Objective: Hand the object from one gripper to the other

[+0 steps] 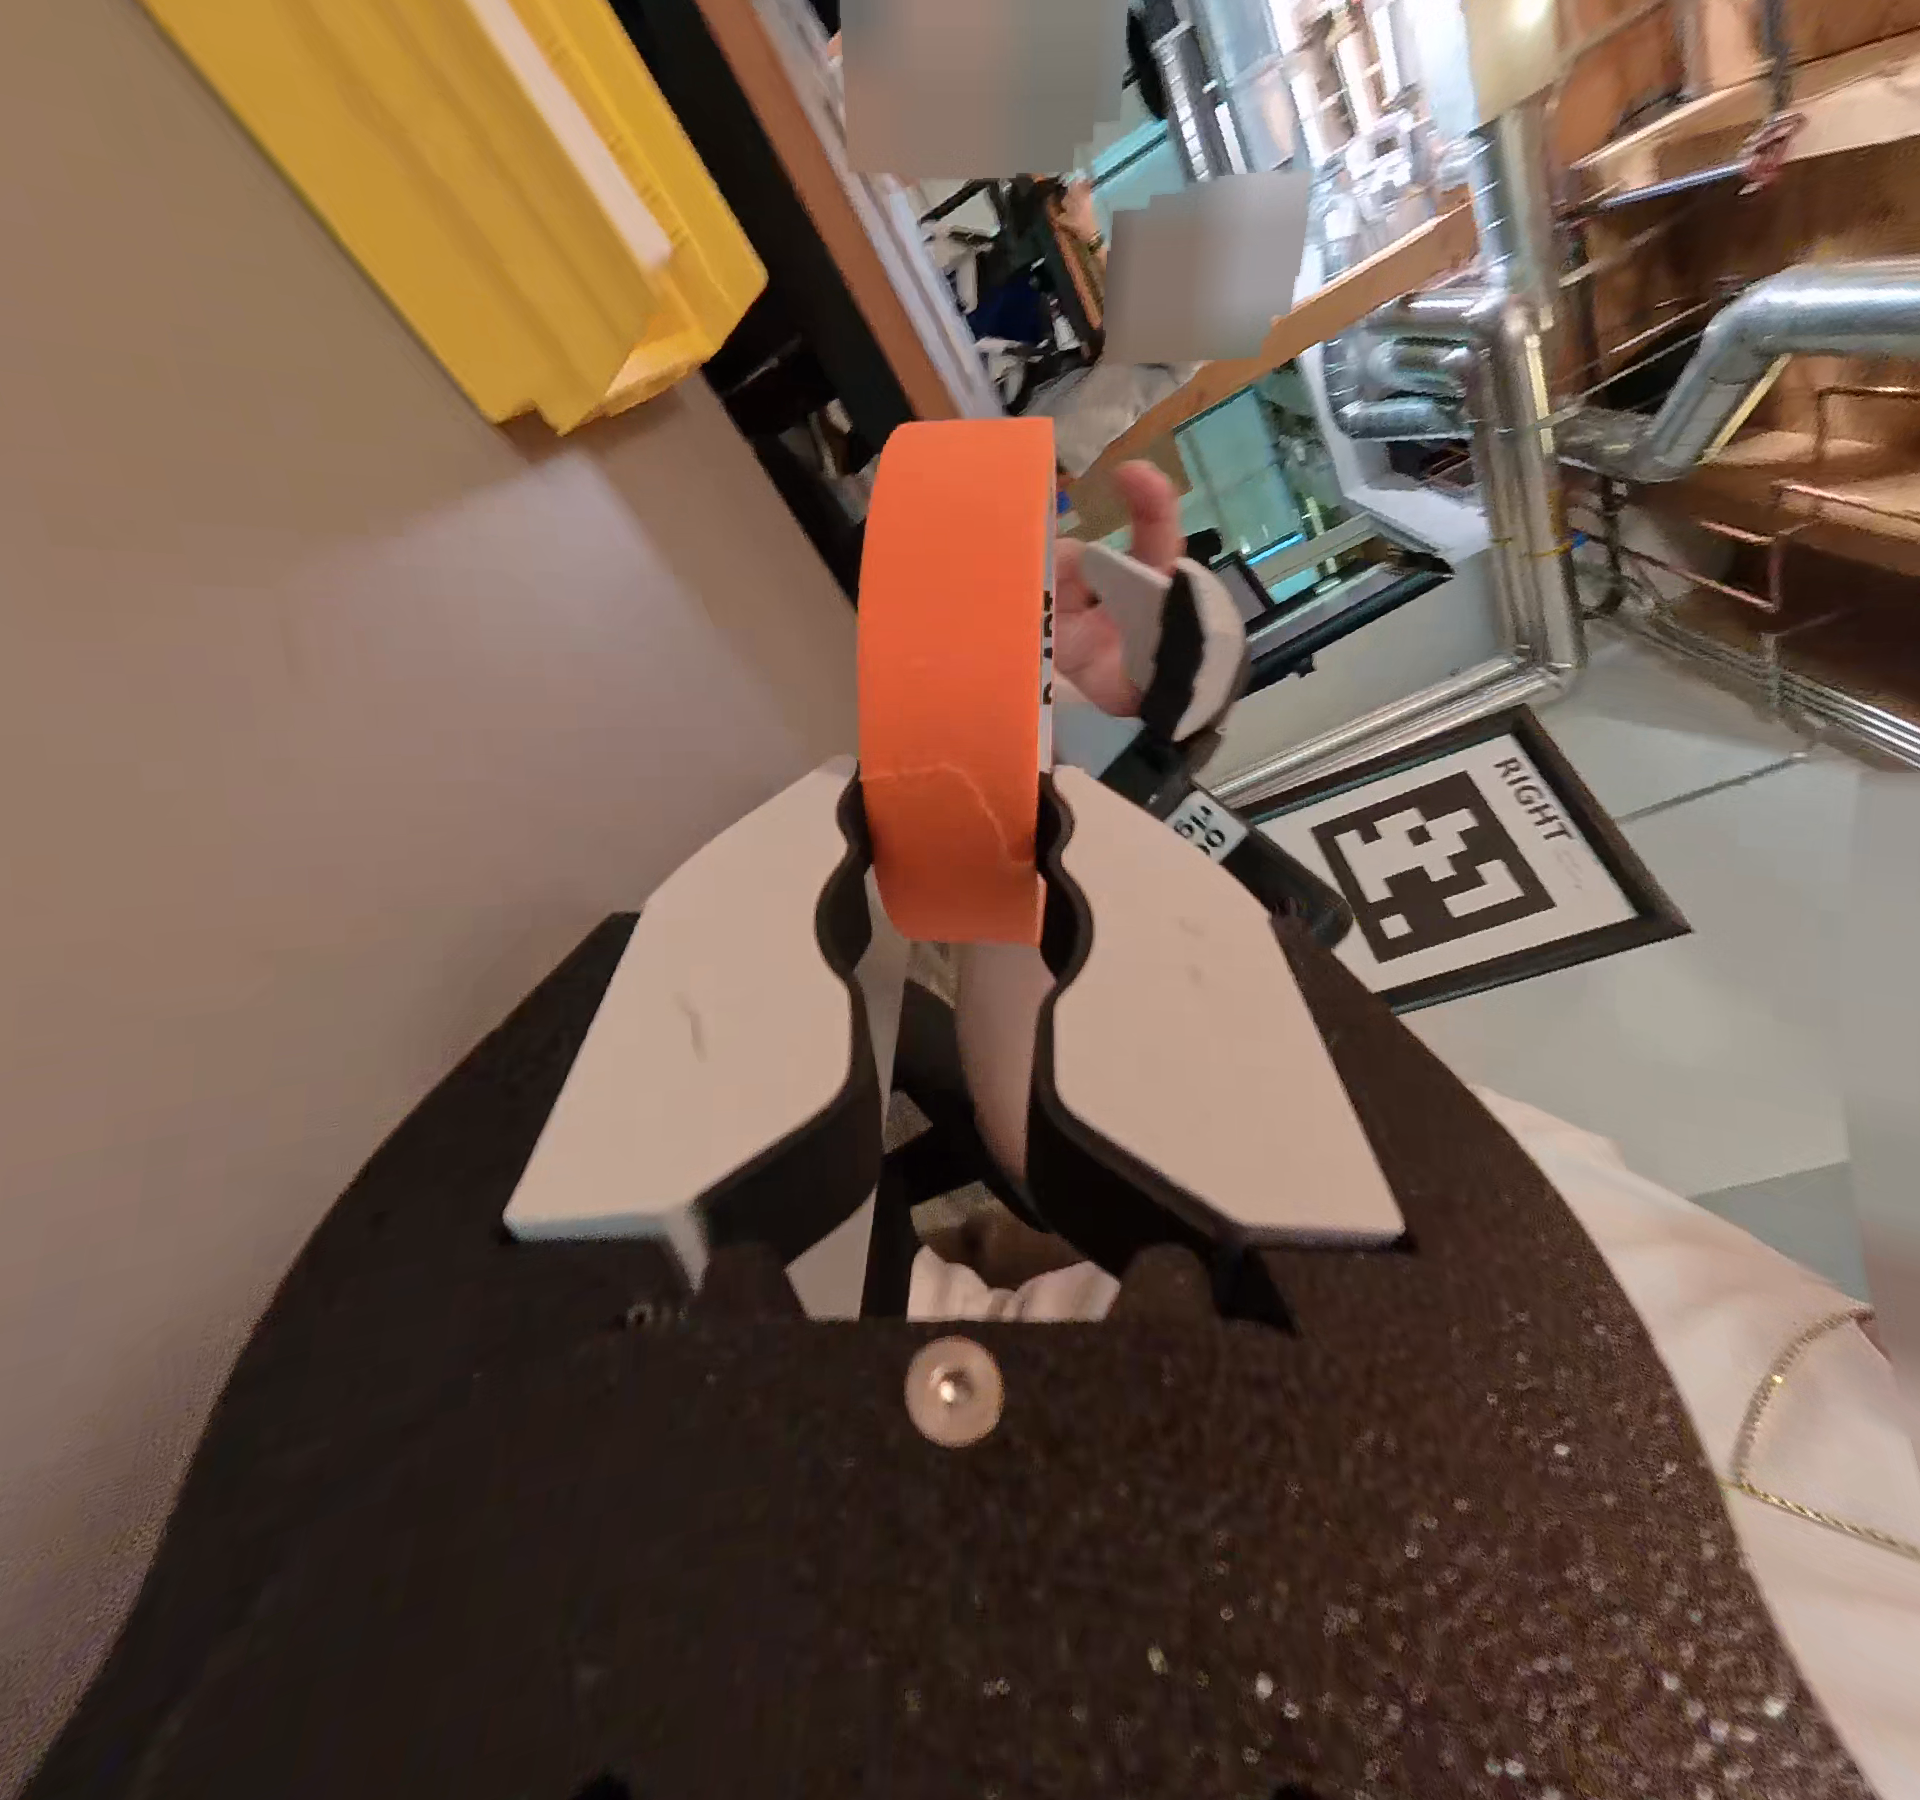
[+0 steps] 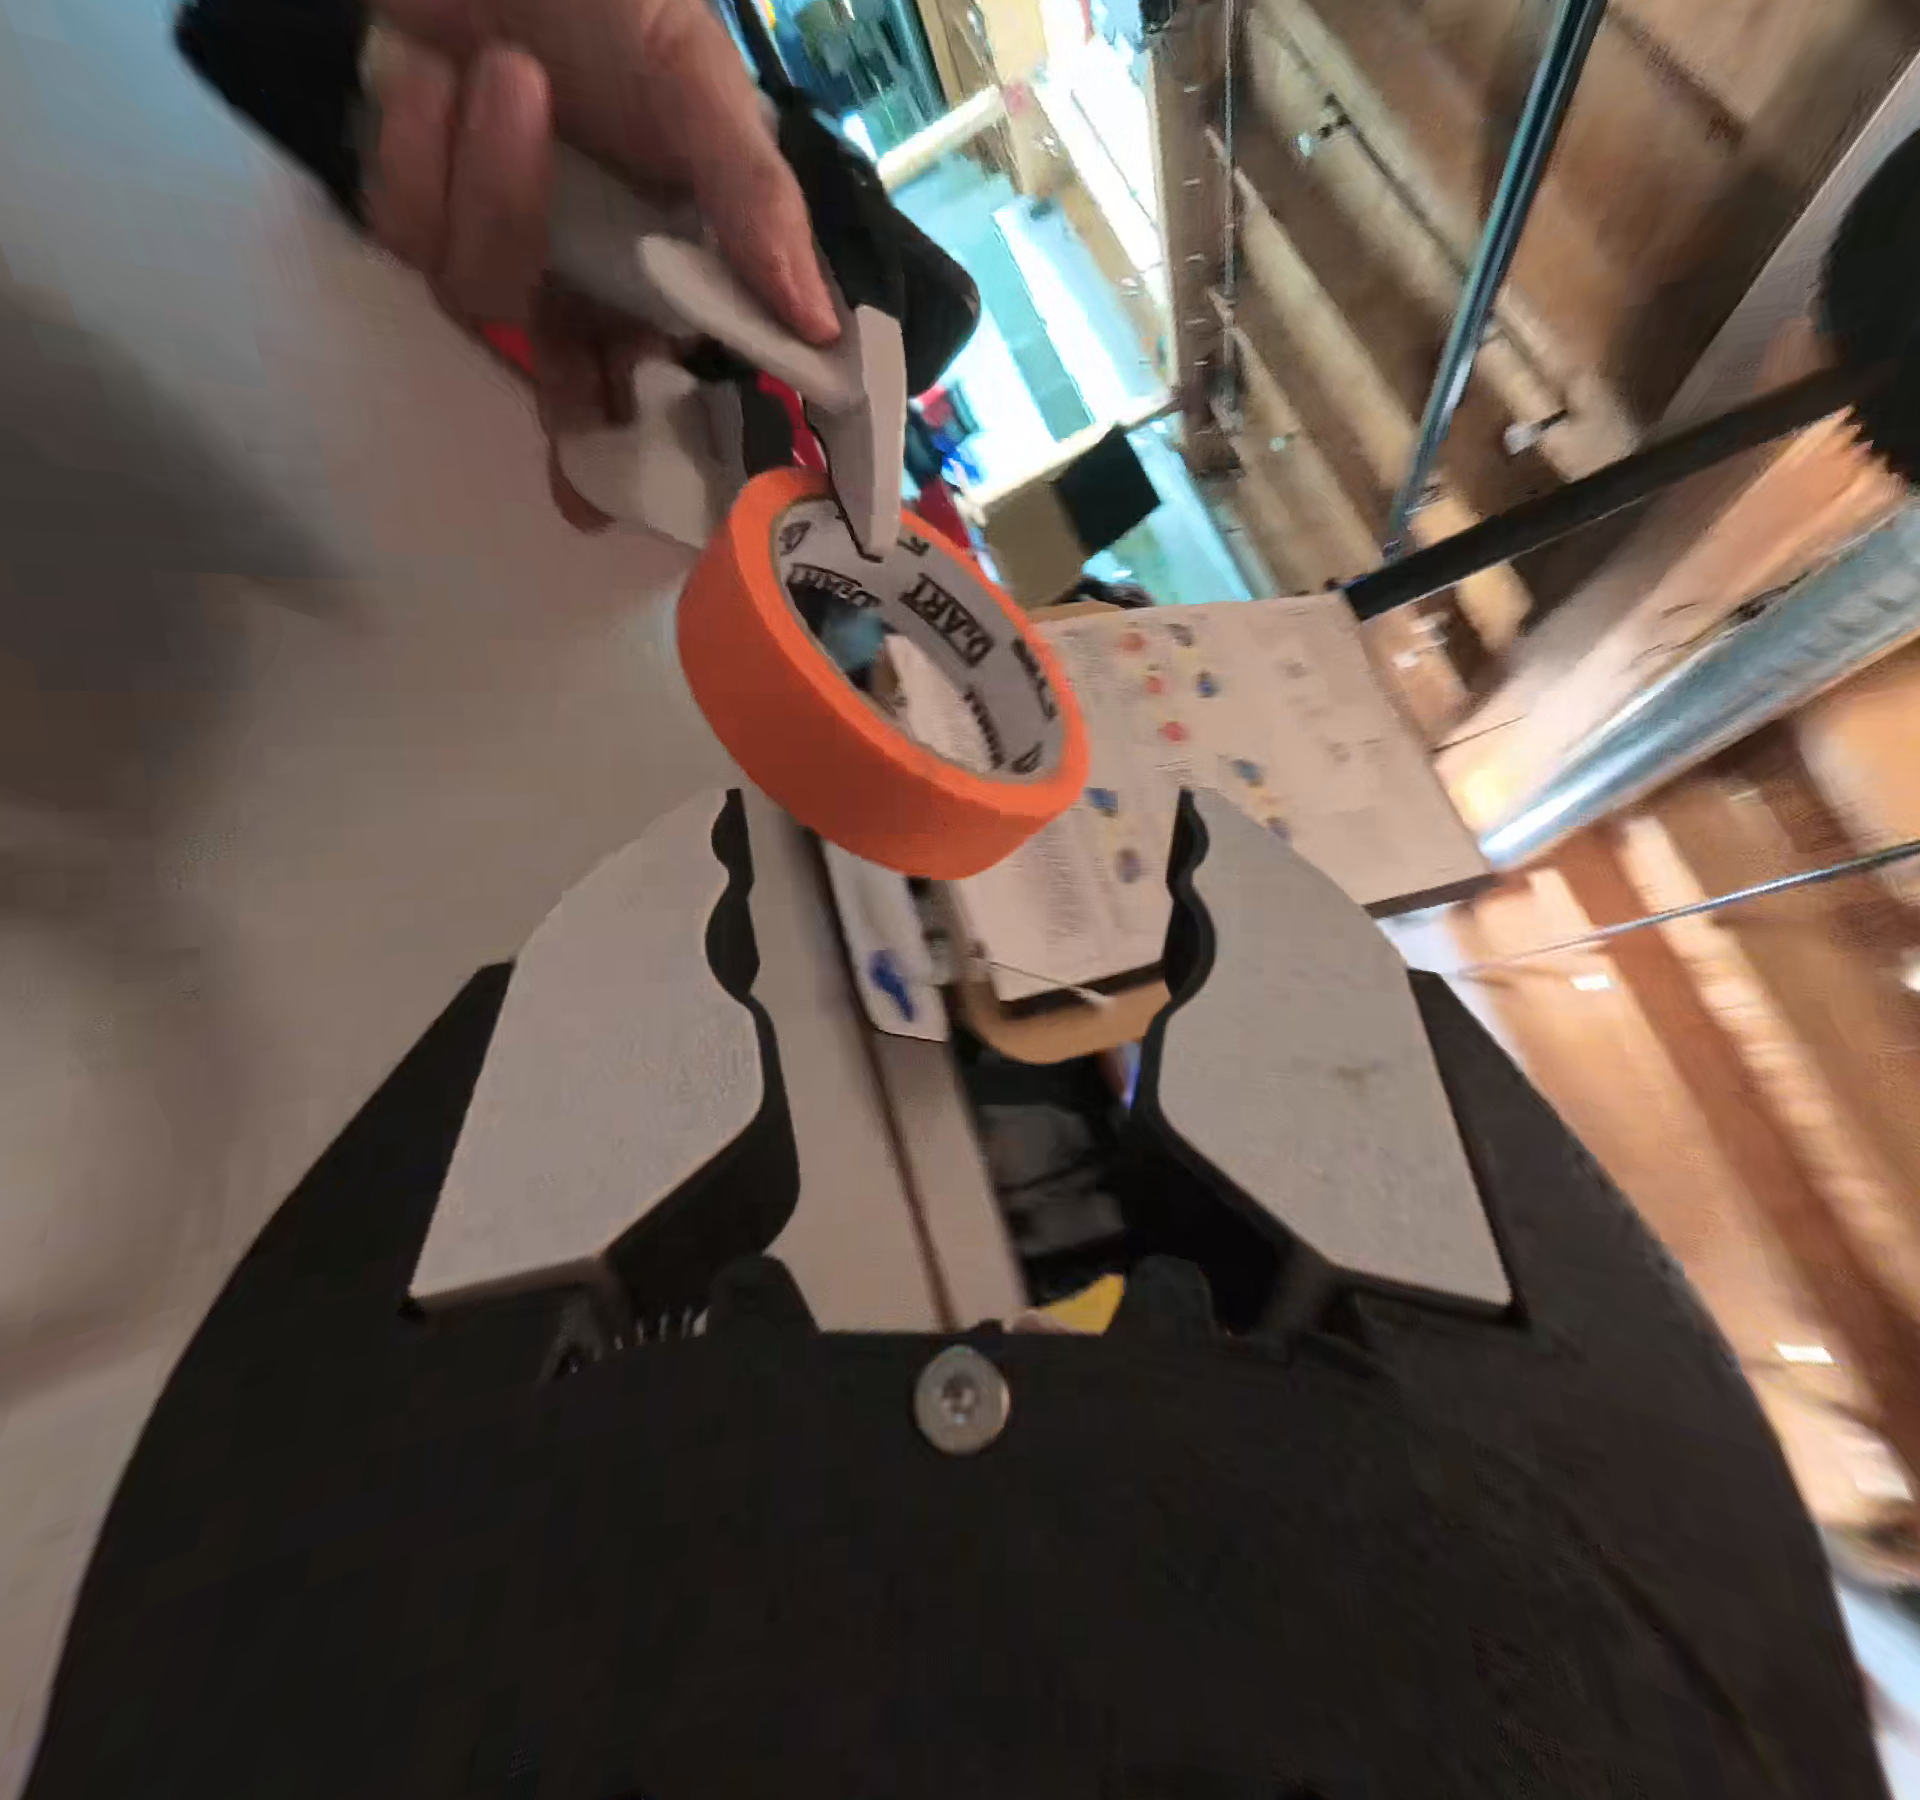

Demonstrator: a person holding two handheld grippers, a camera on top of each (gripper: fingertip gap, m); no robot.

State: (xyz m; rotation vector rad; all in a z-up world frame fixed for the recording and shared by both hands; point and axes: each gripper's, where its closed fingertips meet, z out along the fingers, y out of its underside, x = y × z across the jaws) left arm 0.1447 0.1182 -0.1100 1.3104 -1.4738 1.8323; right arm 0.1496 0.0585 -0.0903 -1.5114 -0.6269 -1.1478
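Left wrist view is showing your left gripper (image 1: 951, 841) clenching the orange tape roll (image 1: 951, 649) by its band, jaws pinching across the width so the far arc is sticking out free for the taker. Your right gripper (image 2: 961, 831) is waiting with jaws spread wide, the tape roll (image 2: 878, 690) hanging in mid-air just beyond them, off the counter (image 1: 312, 711), not yet gripped.

Tape roll (image 1: 951, 680) hides most of the right gripper (image 1: 1138, 623) behind it in left wrist view; only finger ends show there. Yellow bin (image 1: 436, 140) cut off by top edge. In right wrist view the hand (image 2: 540, 88) is cut off at top, bkgd shelves too blurred to make out.
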